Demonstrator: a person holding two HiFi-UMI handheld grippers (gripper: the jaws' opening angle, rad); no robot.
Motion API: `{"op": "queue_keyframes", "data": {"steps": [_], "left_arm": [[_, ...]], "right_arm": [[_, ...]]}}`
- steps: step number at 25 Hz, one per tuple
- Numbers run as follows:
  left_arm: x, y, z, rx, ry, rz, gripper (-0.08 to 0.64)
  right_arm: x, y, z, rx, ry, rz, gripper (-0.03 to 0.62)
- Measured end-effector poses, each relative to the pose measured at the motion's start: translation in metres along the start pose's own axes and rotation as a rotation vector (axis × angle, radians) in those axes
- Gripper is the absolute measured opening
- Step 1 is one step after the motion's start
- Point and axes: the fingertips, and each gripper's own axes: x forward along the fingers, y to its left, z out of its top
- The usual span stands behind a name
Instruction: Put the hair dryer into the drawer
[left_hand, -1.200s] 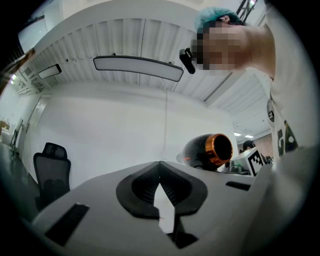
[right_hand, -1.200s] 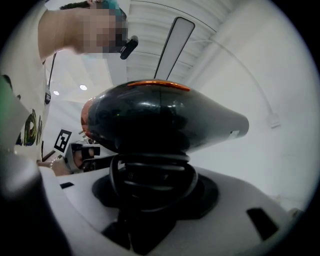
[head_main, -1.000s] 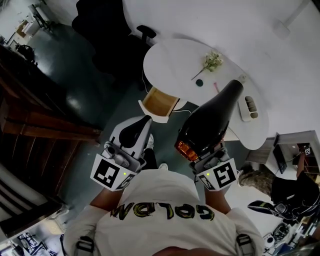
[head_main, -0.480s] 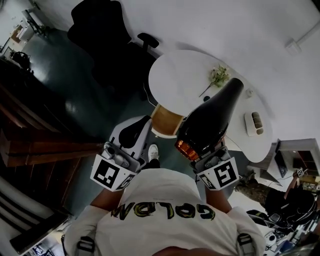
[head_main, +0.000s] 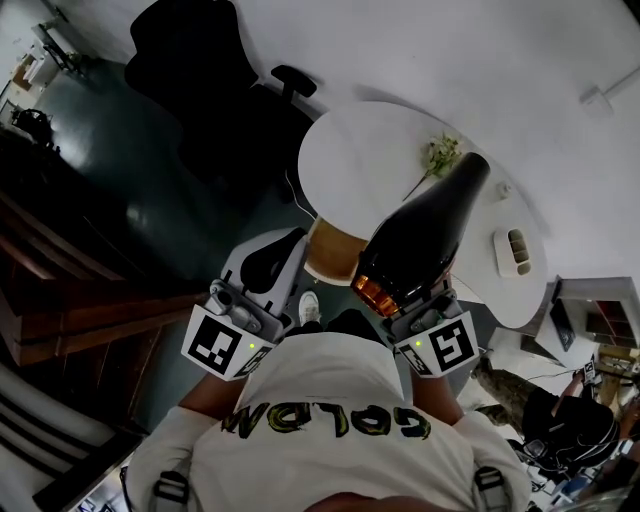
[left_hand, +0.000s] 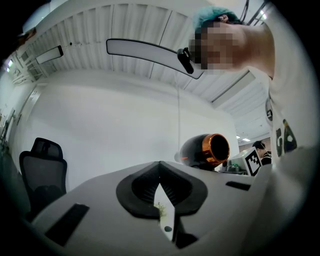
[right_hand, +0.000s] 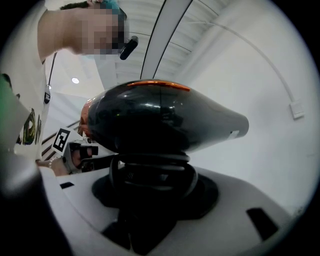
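A black hair dryer (head_main: 420, 235) with an orange ring at its back end rides in my right gripper (head_main: 405, 300), which is shut on its handle. In the right gripper view the hair dryer (right_hand: 160, 117) fills the middle, nozzle to the right, above the right gripper (right_hand: 150, 175). My left gripper (head_main: 270, 262) is held beside it with nothing in it, its jaws together but for a thin slit. From the left gripper (left_hand: 161, 200) the hair dryer (left_hand: 206, 150) shows at the right. An open wooden drawer (head_main: 330, 250) hangs under the white round table (head_main: 360, 160) just ahead.
A flower sprig (head_main: 437, 155) and a small white holder (head_main: 517, 250) lie on the table. A black office chair (head_main: 200, 70) stands to the table's left. Dark wooden furniture (head_main: 60, 290) runs along the left. Another person (head_main: 545, 420) is at the lower right.
The table and drawer have drawn closer to both grippers as the person walks up to them. The hold on the hair dryer is unchanged.
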Motion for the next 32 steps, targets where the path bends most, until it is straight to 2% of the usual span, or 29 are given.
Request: {"op": "queue_keyframes", "data": {"steps": [19,25,32], "left_arm": [[0.044,-0.015,-0.007,0.004,0.010,-0.011,0.009],[0.047,-0.009,-0.020,0.004,0.038,-0.002,0.010],[0.043,-0.004,-0.051,-0.038,0.102,0.002,0.009]], "right_arm": [[-0.004,-0.040,0.005,-0.018,0.011,0.025,0.245],[-0.002,-0.045,-0.008,-0.004,0.038,0.036,0.245],[-0.001,-0.040,-0.038,0.032,0.097,0.056,0.245]]}}
